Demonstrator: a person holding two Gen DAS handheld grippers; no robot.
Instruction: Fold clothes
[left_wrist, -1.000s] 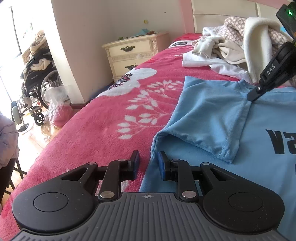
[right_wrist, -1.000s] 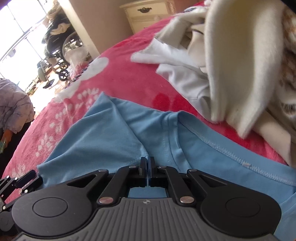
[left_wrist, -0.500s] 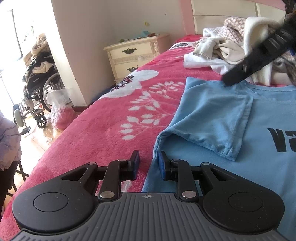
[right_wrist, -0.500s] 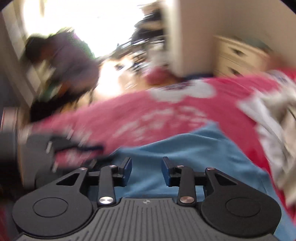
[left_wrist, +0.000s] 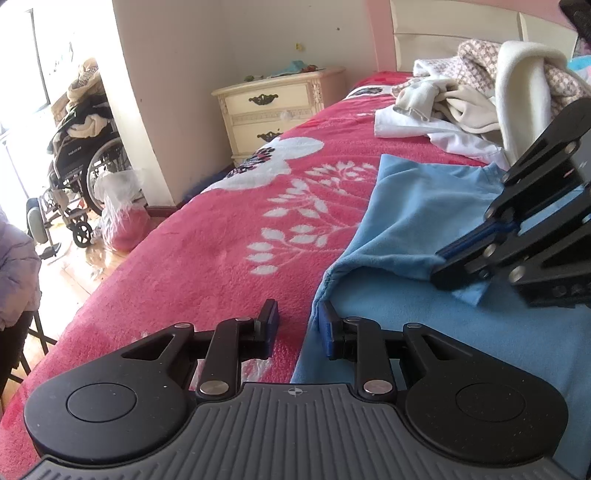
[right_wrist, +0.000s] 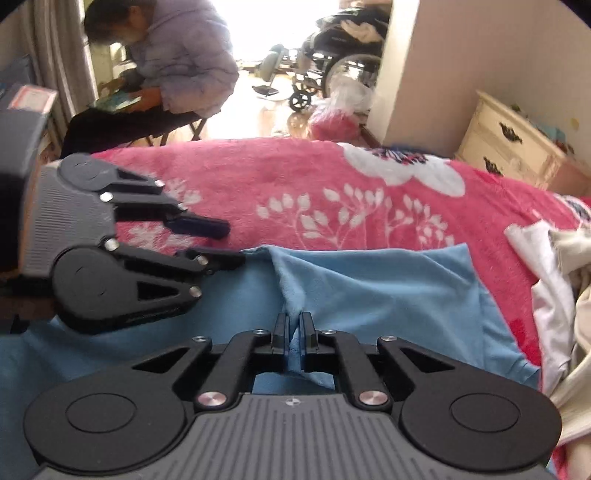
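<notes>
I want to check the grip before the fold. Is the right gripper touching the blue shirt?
Touching. In the right wrist view the right gripper has just closed, and its fingers pinch a ridge of the blue shirt between them.

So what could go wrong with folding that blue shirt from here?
The right tool pinches only a thin ridge of the folded sleeve, so it might slip free. The left tool stands open astride the blue shirt edge, gripping nothing, so that side could drag. The clothes pile close by could snag the fold.
</notes>
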